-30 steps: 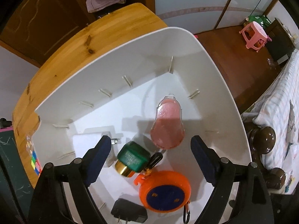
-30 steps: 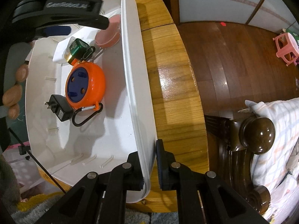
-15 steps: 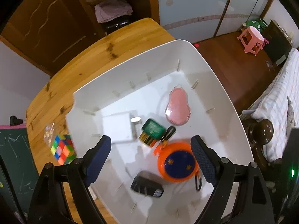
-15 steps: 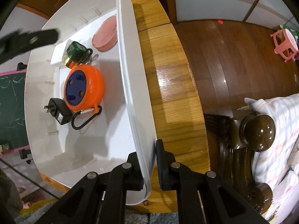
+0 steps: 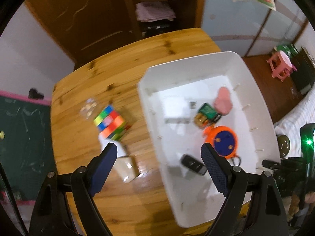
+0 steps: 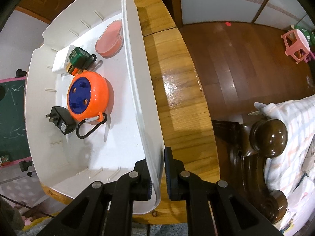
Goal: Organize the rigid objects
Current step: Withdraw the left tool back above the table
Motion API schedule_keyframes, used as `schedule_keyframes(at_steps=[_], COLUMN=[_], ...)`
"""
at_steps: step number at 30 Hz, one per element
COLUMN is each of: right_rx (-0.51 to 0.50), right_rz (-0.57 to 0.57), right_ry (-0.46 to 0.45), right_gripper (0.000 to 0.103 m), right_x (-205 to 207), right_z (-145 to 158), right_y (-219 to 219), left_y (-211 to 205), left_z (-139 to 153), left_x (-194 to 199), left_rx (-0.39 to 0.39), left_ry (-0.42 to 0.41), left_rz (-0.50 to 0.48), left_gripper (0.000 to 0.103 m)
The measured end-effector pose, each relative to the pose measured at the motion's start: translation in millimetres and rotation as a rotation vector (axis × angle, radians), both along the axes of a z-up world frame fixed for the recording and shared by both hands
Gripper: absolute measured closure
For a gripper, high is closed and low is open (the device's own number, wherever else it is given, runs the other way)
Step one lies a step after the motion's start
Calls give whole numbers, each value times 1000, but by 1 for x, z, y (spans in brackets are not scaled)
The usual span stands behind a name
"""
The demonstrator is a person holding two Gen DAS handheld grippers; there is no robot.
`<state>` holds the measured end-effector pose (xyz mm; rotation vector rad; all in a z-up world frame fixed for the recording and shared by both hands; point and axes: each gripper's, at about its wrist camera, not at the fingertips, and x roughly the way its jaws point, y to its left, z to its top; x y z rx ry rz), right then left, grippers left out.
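Pinching white bin [image 6: 137, 90] wall, right gripper [image 6: 158, 174]; left gripper [image 5: 157, 157] spread above table [image 5: 88, 82], near cube [image 5: 111, 122].

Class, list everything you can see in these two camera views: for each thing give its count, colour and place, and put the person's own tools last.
Bin: one, white, on the table.
Cable reel: one, orange with a blue face, in the bin.
Plug adapter: one, black, in the bin beside the reel.
Green box: one, green, in the bin.
White block: one, white, in the bin.
Pink case: one, pink, in the bin by its wall.
Puzzle cube: one, multicoloured, on the table outside the bin.
Table: one, wooden.
Stool: one, pink, on the floor.
Left hand-held gripper: one, black, open above the table.
Right hand-held gripper: one, black, clamped on the bin's wall.
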<state>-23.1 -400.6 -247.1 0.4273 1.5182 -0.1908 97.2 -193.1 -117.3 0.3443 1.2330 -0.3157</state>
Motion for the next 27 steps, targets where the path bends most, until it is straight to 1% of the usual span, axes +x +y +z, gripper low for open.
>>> schedule_keyframes(at_steps=[4, 8, 10, 14, 17, 27], right_rx=[-19, -39, -40, -21, -13, -41], right_rz=[3, -4, -16, -53, -71, -87], right_ry=[-5, -11, -15, -24, -29, -49], right_gripper=[93, 94, 95, 96, 96, 97], right_x=[-1, -2, -3, -6, -8, -14], right_z=[3, 6, 7, 9, 10, 18], right_y=[2, 4, 3, -1, -2, 3], left_y=[36, 74, 93, 114, 121, 130], left_z=[-1, -10, -15, -22, -30, -60], left_x=[0, 5, 9, 12, 15, 31], left_rx=[10, 9, 4, -4, -7, 0], left_ry=[-9, 18, 23, 33, 44, 95], left_rz=[71, 165, 212, 263, 274, 273], left_gripper=[14, 14, 14, 14, 14, 14])
